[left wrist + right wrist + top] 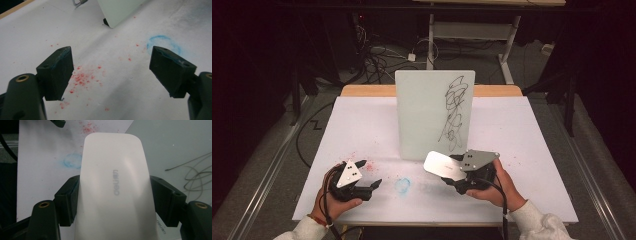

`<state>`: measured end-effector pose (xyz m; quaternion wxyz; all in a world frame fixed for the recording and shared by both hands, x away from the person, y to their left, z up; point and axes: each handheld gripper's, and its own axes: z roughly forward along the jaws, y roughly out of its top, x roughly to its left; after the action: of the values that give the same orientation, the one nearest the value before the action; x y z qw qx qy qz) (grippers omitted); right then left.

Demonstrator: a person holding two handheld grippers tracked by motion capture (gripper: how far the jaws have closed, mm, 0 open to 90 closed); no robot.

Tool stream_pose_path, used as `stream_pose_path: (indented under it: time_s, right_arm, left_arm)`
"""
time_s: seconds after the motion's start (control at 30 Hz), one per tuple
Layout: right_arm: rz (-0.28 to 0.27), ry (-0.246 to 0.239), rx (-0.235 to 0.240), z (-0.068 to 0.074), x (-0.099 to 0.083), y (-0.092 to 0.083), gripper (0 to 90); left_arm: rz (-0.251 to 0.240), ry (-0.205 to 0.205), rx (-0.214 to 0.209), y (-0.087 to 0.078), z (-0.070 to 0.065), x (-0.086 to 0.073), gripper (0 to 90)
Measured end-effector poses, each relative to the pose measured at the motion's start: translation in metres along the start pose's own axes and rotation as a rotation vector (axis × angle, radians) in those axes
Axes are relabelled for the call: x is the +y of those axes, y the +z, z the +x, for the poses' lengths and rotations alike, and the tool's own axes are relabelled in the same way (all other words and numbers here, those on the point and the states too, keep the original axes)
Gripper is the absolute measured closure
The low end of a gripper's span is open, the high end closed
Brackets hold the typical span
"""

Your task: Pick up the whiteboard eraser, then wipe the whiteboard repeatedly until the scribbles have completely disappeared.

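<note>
Nearest you, your left claw hovers released, jaws wide, over red specks on the white counter. Your right claw grips a white whiteboard eraser, held just before the board. Beyond, the upright whiteboard carries black scribbles.

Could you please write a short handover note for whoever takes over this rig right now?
Right hand-held gripper: shut on the white whiteboard eraser, held just in front of the whiteboard's lower right.
Left hand-held gripper: open and holding nothing, low over the white table cover near the red specks and the blue ring mark.
Whiteboard: stands upright mid-table, black scribble down its right side.
Done: eraser picked up.
Left: likely wiping off the scribble; none looks erased yet.
</note>
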<state>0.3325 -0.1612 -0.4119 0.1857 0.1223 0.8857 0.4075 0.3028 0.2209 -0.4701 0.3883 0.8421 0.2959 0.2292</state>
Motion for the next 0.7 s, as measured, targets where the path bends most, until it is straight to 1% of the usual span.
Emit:
stream_pose_path:
  time_s: [0.1, 0.27, 0.37, 0.43, 0.57, 0.6, 0.7]
  right_arm:
    - [-0.004, 0.003, -0.032, -0.001, 0.001, -0.004, 30.9]
    - [-0.026, 0.013, -0.082, -0.005, 0.000, -0.011, 30.9]
    - [-0.042, 0.020, -0.137, -0.007, -0.001, -0.016, 30.9]
    - [-0.049, 0.030, -0.160, -0.010, -0.001, -0.019, 30.9]
    - [-0.062, 0.029, -0.221, -0.014, -0.001, -0.025, 30.9]
    - [-0.062, 0.023, -0.239, -0.016, 0.000, -0.026, 30.9]
    - [-0.072, 0.021, -0.282, -0.021, 0.001, -0.031, 30.9]
  left_arm:
    - [0.001, 0.001, -0.003, 0.001, 0.000, 0.000, 19.2]
    - [-0.001, -0.002, -0.005, 0.002, 0.000, 0.001, 19.3]
    - [0.003, 0.005, -0.005, 0.002, -0.001, 0.001, 19.3]
    - [0.001, 0.001, -0.005, 0.002, -0.001, 0.001, 19.3]
    - [-0.004, -0.009, -0.005, 0.001, 0.000, 0.001, 19.3]
    - [-0.005, -0.012, -0.004, 0.001, 0.000, 0.001, 19.3]
    - [-0.004, -0.009, 0.002, 0.000, -0.001, 0.001, 19.3]
